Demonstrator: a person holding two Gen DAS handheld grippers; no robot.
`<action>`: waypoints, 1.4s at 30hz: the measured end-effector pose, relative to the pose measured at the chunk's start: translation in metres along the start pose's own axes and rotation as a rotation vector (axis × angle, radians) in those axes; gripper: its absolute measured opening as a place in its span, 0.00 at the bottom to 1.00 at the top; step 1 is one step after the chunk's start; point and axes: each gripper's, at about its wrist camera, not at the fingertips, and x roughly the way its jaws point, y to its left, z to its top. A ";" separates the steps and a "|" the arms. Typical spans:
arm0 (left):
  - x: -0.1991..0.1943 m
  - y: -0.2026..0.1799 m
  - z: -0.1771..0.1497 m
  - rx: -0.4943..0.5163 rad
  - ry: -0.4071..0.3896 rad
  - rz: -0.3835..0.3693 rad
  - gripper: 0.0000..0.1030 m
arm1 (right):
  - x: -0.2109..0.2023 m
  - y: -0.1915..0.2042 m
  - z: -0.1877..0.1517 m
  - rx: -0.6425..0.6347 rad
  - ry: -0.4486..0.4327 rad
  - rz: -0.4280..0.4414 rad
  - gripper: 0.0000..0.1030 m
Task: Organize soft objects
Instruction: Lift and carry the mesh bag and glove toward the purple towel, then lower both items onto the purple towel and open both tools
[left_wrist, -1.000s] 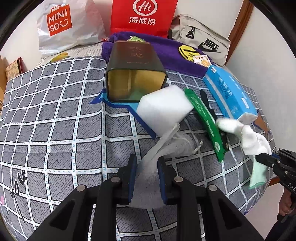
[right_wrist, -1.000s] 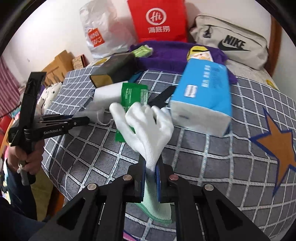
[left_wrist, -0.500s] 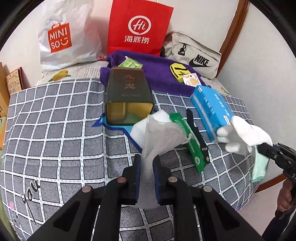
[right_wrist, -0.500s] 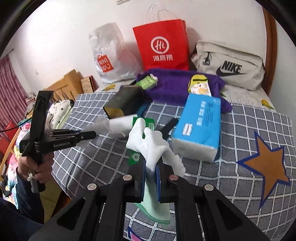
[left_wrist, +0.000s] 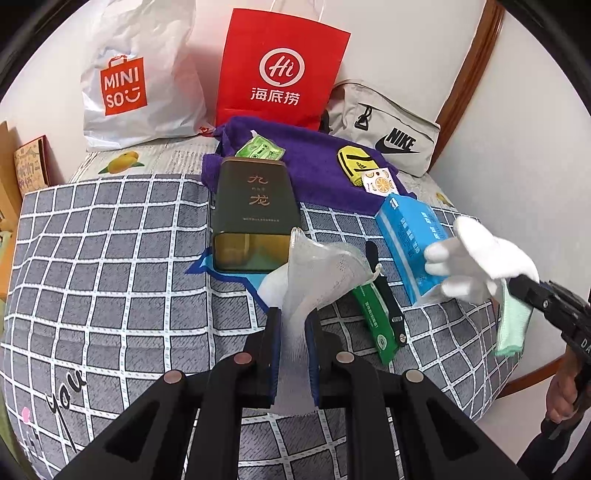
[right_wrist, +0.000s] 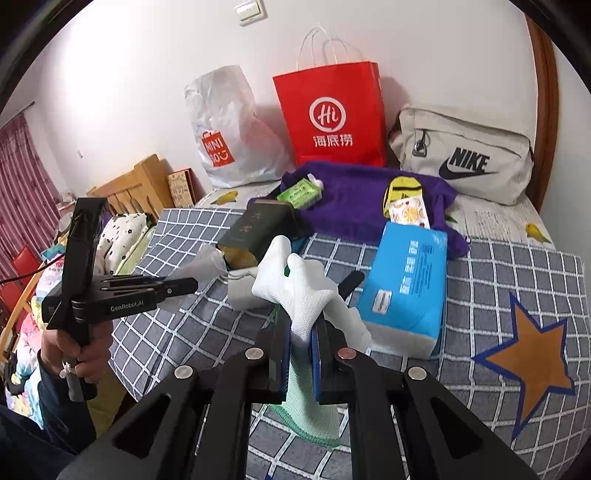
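My left gripper (left_wrist: 293, 325) is shut on a white gauze mesh bag (left_wrist: 325, 273) and holds it up above the checked bedcover (left_wrist: 110, 258). It shows from the side in the right wrist view (right_wrist: 192, 284). My right gripper (right_wrist: 300, 328) is shut on a white glove (right_wrist: 299, 288) with a green cuff, lifted off the bed. The glove also shows at the right of the left wrist view (left_wrist: 480, 254). A white foam block (left_wrist: 271, 286) lies on the bed behind the mesh bag.
On the bed lie a dark green tin box (left_wrist: 253, 206), a blue tissue pack (left_wrist: 410, 236), a green packet (left_wrist: 373, 321), a black strip (left_wrist: 386, 291) and a purple towel (left_wrist: 317, 170) with small items. Shopping bags (left_wrist: 280, 77) and a Nike bag (left_wrist: 388, 133) stand against the wall.
Both grippers have risen and pulled back from the bed. The mesh bag and the glove have come up with them, off the bedcover.
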 end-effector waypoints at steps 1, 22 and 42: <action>0.000 0.000 0.002 0.001 0.001 0.004 0.12 | 0.001 0.000 0.001 -0.002 -0.003 -0.003 0.09; 0.011 0.008 0.081 -0.035 -0.014 0.048 0.12 | 0.028 -0.032 0.083 0.026 -0.055 -0.010 0.09; 0.083 0.018 0.198 -0.020 -0.013 0.094 0.12 | 0.127 -0.087 0.179 0.048 -0.035 -0.107 0.09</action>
